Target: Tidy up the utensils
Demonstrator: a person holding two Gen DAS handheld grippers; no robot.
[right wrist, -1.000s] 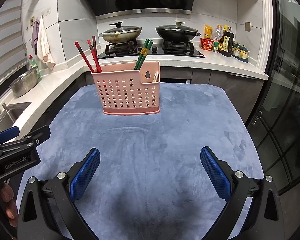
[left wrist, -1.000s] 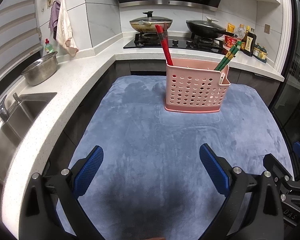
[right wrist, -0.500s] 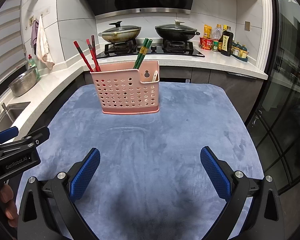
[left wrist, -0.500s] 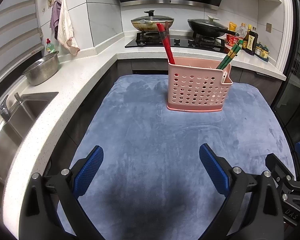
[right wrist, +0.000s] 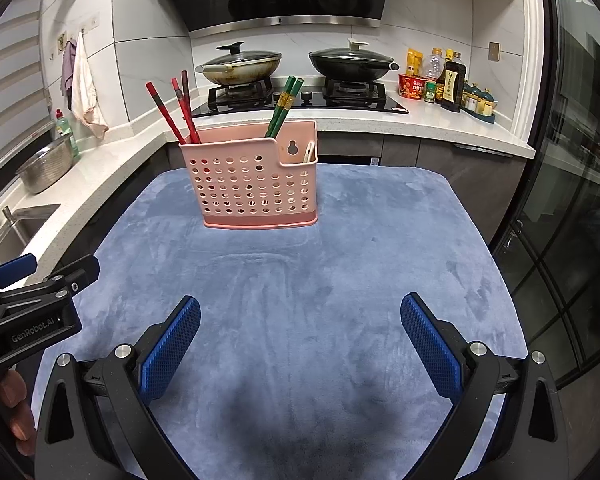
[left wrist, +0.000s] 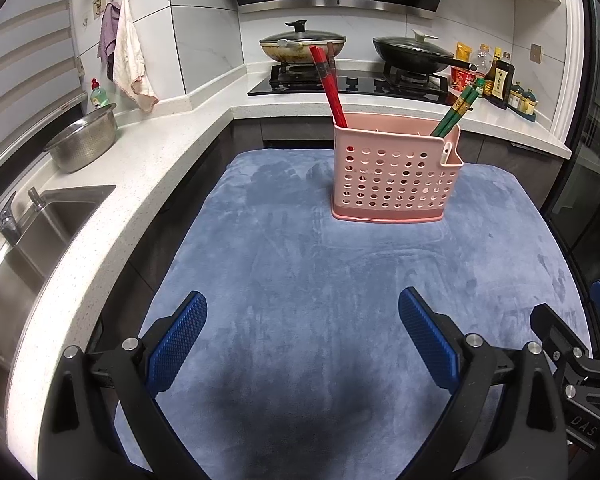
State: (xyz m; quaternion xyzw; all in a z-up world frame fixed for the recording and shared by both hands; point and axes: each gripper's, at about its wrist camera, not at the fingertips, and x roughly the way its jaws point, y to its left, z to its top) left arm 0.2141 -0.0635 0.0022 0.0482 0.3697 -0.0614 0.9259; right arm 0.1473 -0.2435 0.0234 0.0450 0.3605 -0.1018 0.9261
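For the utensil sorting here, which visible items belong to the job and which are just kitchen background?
Job: pink caddy, red chopsticks, green chopsticks, both open grippers: left, right.

Background: two lidded pans, steel colander, sauce bottles, hanging cloths.

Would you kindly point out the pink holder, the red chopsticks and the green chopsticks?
pink holder (right wrist: pixel 256 184), right wrist view, perforated front wall.
red chopsticks (right wrist: pixel 168 114), right wrist view, mid-shaft.
green chopsticks (left wrist: pixel 454 112), left wrist view, mid-shaft.

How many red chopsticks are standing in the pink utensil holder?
3, all at the left end of the pink utensil holder: one red chopstick leaning far left, two closer together. Shorter ones could be hidden inside.
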